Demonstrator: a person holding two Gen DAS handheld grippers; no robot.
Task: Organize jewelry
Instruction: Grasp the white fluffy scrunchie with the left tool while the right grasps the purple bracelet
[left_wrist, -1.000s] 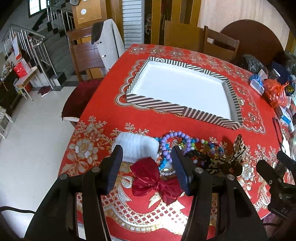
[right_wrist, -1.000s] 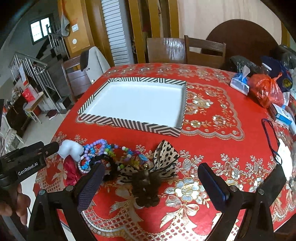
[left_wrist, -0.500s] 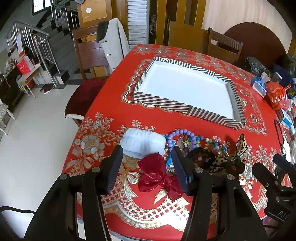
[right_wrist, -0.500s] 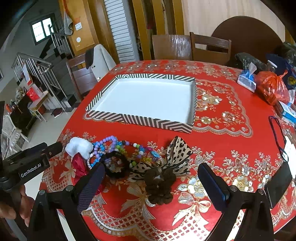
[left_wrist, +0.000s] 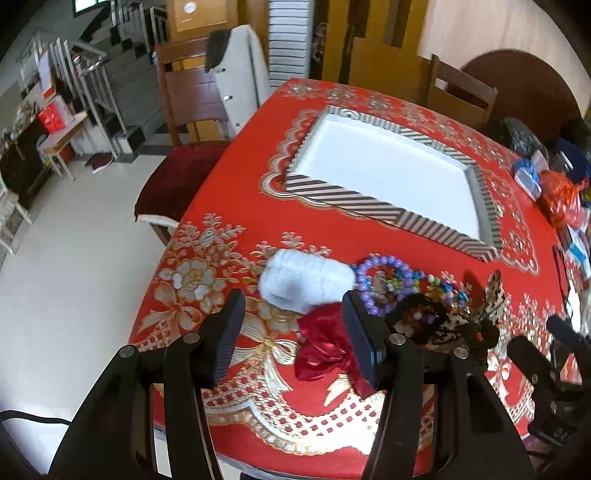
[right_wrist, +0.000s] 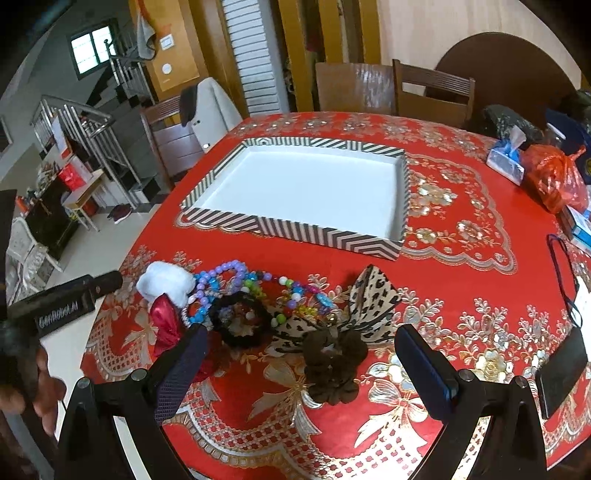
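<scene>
On the near edge of the red counter (right_wrist: 461, 258), we see the jewelry heaped in a row: a white fluffy scrunchie (left_wrist: 306, 278), a red satin bow (left_wrist: 325, 347), purple beads (left_wrist: 373, 284), a black scrunchie (right_wrist: 240, 323), a leopard bow (right_wrist: 369, 299) and a brown scrunchie (right_wrist: 332, 360). Our left hand-held gripper (left_wrist: 291, 336) hangs wide open, holding nothing, with the red bow just ahead between its fingers. Our right hand-held gripper (right_wrist: 299, 365) also gapes empty, the brown scrunchie between its fingers. The striped tray (right_wrist: 384, 247) sits beyond the heap, well apart. The left tool's body reads "GenRobot.AI", blurred. Compared with a second ago, the left view has drifted leftward, so the white scrunchie now sits nearer its centre; the jewelry itself lies unchanged.
</scene>
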